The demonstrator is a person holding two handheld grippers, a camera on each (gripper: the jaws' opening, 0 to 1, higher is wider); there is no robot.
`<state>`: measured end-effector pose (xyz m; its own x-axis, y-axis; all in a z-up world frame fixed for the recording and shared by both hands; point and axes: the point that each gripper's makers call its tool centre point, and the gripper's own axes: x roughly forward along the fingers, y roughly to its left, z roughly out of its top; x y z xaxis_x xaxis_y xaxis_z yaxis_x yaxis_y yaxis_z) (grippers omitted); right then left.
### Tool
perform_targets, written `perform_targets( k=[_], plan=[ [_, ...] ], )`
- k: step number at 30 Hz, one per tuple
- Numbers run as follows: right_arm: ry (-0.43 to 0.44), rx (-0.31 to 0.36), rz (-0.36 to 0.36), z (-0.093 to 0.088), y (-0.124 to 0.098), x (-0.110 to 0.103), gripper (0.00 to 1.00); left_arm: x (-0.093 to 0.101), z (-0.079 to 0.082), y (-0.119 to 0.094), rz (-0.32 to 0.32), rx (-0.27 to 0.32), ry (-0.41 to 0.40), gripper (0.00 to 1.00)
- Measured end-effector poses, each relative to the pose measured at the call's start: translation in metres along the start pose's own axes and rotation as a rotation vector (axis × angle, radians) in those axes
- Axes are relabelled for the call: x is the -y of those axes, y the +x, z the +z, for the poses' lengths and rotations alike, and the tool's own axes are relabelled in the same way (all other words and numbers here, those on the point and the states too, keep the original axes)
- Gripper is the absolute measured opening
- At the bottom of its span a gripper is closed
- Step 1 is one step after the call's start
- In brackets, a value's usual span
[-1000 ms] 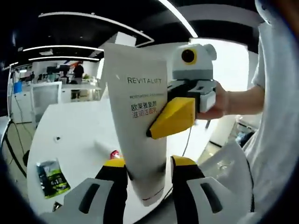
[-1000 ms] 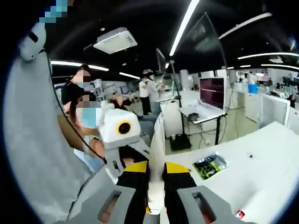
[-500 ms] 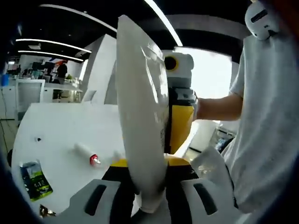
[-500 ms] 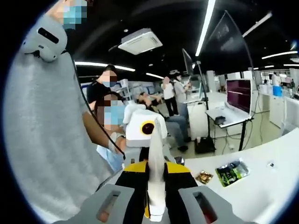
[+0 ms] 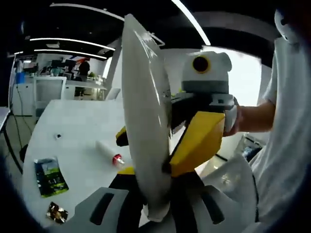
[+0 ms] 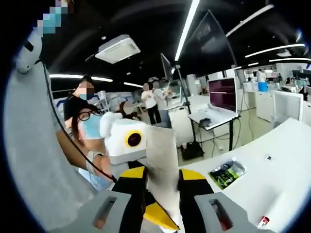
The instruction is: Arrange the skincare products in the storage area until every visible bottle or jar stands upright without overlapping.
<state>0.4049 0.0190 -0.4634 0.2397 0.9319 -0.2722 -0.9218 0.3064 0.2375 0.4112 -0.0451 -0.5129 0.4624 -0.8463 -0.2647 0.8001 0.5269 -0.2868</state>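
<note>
both the left gripper (image 5: 153, 187) and right gripper (image 6: 163, 187) pinch the white tube (image 5: 146, 121) above the table (image 5: 77, 131); one should release before lowering it upright.

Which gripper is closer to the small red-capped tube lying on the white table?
Left, as far as I can tell. The left gripper holds the big white tube just above the small red-capped tube. The right gripper, entering from the right, clamps the same tube, apparently slightly farther.

White tube (image 5: 146, 131), yellow-and-black fingers (image 5: 197, 143)
</note>
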Motion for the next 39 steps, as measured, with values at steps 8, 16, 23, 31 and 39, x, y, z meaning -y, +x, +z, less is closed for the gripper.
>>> perform_targets(
  k=[8, 16, 23, 31, 39],
  plan=[
    [0.113, -0.014, -0.206, -0.008, 0.008, 0.017, 0.27, -0.022, -0.007, 0.001, 0.125, -0.04, -0.023, 0.16],
    [0.129, -0.041, -0.301, -0.02, 0.017, 0.023, 0.3, -0.036, -0.02, 0.0, 0.24, -0.116, 0.061, 0.16],
    [0.077, -0.027, -0.319, -0.016, 0.021, 0.026, 0.28, -0.044, -0.017, -0.004, 0.276, -0.096, 0.048, 0.17],
    [0.037, -0.029, -0.281, -0.014, 0.013, 0.026, 0.26, -0.042, -0.008, 0.0, 0.284, -0.053, 0.142, 0.21],
    [0.002, -0.001, -0.25, -0.006, 0.007, 0.026, 0.26, -0.041, -0.001, -0.001, 0.288, -0.011, 0.215, 0.21]
  ],
)
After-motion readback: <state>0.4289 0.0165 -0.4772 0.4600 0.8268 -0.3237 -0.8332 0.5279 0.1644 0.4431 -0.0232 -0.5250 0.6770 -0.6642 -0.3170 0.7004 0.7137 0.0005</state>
